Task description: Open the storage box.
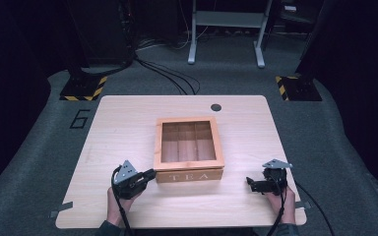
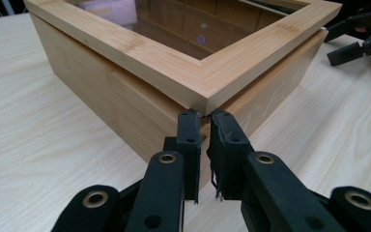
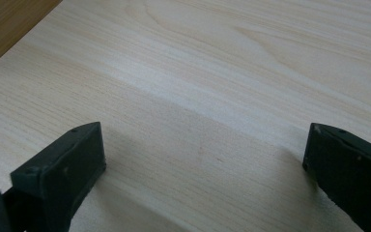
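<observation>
A wooden tea box (image 1: pixel 189 175) with a glass-windowed lid (image 1: pixel 189 121) stands in the middle of the table, lid down. My left gripper (image 1: pixel 152 173) is at the box's front left corner. In the left gripper view the jaws (image 2: pixel 205 118) stand nearly together, tips against the box corner (image 2: pixel 125 92) just under the lid's rim (image 2: pixel 193 79). My right gripper (image 1: pixel 250 183) rests to the right of the box, pointing toward it. Its jaws (image 3: pixel 203 140) stand wide apart over bare table, nothing between them. The box's edge (image 3: pixel 5 19) lies far left in that view.
The light wooden table (image 1: pixel 128 123) has a dark round hole (image 1: pixel 216 106) near its far edge. Beyond it are grey floor, cables and a metal stand (image 1: pixel 226 29). From the left gripper view, my right gripper (image 2: pixel 362 36) lies past the box.
</observation>
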`<state>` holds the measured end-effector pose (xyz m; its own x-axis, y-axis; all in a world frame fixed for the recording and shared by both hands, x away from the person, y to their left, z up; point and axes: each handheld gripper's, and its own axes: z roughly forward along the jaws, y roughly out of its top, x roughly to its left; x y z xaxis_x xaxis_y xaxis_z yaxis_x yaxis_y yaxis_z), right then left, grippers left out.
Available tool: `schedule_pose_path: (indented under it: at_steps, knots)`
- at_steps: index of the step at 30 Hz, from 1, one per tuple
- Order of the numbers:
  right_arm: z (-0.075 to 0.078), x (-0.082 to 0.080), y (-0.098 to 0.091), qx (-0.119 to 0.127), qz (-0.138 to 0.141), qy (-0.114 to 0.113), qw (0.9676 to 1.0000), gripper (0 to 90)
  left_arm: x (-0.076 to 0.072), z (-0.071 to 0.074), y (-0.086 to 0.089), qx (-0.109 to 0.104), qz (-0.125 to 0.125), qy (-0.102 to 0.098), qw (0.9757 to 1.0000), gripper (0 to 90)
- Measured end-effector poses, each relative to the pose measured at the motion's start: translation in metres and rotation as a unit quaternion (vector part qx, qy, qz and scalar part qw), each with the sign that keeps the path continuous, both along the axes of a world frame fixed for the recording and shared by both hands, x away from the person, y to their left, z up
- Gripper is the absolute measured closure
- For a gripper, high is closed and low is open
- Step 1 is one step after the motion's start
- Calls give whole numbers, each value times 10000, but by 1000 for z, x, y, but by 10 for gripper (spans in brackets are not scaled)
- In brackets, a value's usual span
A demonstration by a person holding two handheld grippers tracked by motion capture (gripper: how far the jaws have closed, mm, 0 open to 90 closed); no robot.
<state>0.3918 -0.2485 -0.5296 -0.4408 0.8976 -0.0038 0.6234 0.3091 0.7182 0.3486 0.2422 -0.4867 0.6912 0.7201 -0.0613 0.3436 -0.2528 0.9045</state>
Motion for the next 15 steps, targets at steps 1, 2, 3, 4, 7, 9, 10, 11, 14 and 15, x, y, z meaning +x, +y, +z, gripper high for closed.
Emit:
schedule_pose_path:
  at_steps: [1,2,3,4,7,9,10,11,14,15]
  knots:
    - [0,0,0,4,-6,4,10000,7,0,0,-1,-11,12,-38,10000,826]
    - [0,0,0,-3,2,-3,10000,7,0,0,-2,-49,37,-72,10000,827]
    - [0,0,0,-4,3,-2,10000,7,0,1,-2,-150,70,-147,9998,828]
    - [0,0,0,8,-15,9,10000,7,1,2,-1,-158,43,-159,9997,828]
    - [0,0,0,6,-13,8,10000,7,2,4,-1,-238,46,-198,9995,828]
    - [0,0,0,16,-21,8,10000,7,3,8,0,-351,44,-225,9991,828]
    - [0,0,0,4,-11,7,10000,7,3,9,0,-370,44,-246,9990,828]
    - [0,0,0,4,-11,7,10000,7,3,9,0,-370,44,-246,9990,828]
    - [0,0,0,9,-23,3,10000,7,5,15,0,-418,52,-324,9986,827]
    - [0,0,1,25,-53,-1,10000,7,6,16,0,-401,25,-310,9987,827]
